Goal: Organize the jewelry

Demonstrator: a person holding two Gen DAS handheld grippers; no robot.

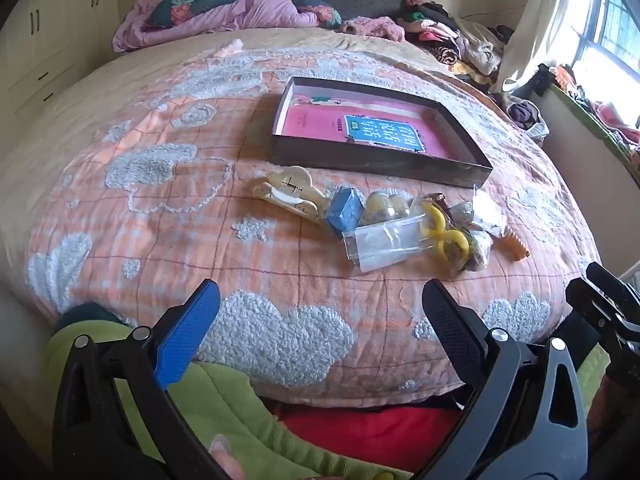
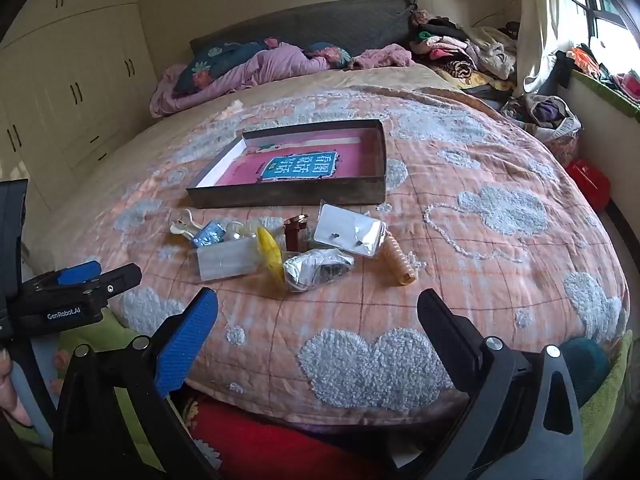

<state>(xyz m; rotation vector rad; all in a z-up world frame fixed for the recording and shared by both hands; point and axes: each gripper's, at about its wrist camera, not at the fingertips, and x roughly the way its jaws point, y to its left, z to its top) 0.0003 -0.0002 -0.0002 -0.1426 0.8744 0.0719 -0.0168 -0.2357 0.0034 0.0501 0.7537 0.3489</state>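
Bedroom daylight falls on a quilted bed [image 1: 168, 216] where the jewelry pile [image 1: 384, 224] lies near the foot edge, just in front of an open tray [image 1: 360, 160]. Both the left claw [image 1: 320, 312] and right claw [image 2: 318, 320] hang released and empty over that edge, so sorting looks not yet begun. Next, I judge, one claw must reach forward and pinch a single piece for the tray.

Bedroom: bed [image 2: 480, 208] with orange checked quilt, grey headboard [image 2: 320, 20]. Cream wardrobe [image 2: 72, 92] on left wall. Bright window [image 2: 608, 16] right, curtain [image 2: 536, 20], clothes pile [image 2: 464, 52] beside it.
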